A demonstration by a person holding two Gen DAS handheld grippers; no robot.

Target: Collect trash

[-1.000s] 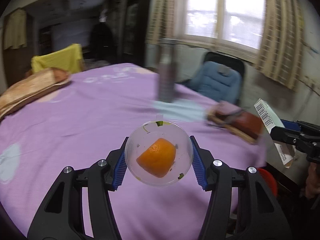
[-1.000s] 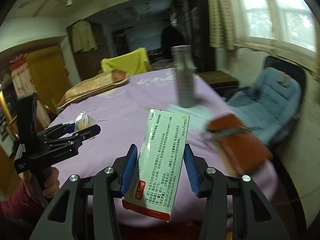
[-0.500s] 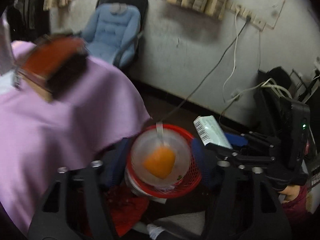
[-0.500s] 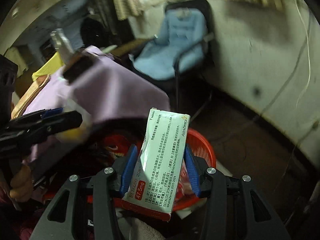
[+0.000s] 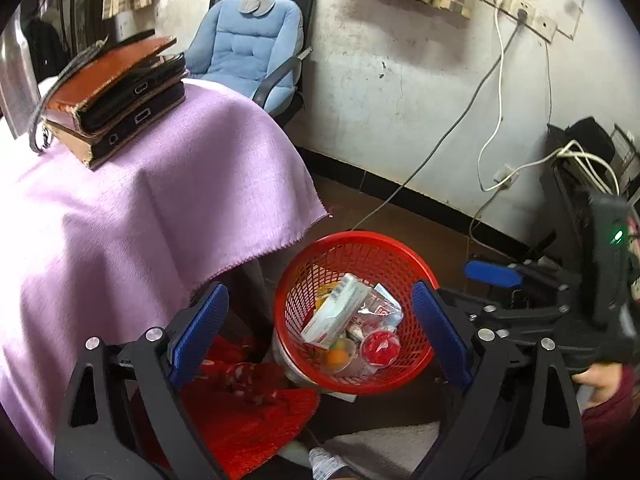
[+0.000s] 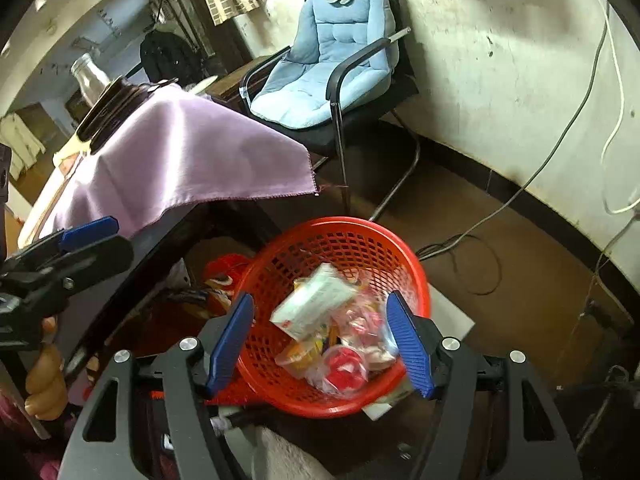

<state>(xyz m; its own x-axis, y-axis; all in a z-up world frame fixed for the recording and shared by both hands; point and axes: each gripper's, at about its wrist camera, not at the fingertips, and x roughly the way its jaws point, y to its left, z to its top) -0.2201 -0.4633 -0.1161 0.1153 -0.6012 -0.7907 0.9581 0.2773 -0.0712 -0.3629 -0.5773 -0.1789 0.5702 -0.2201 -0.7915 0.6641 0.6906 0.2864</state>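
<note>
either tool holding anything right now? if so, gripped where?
Nothing held. Left tool and right tool are both open and empty above the red basket; the medicine box and orange cup lie inside it.

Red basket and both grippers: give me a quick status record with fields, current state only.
left gripper: open, empty, above the basket
right gripper: open, empty, above the basket
red basket: on the floor beside the table
medicine box: inside the basket, lying on other trash
clear cup with orange piece: inside the basket, below the box
purple tablecloth: drapes over the table edge next to the basket
</note>
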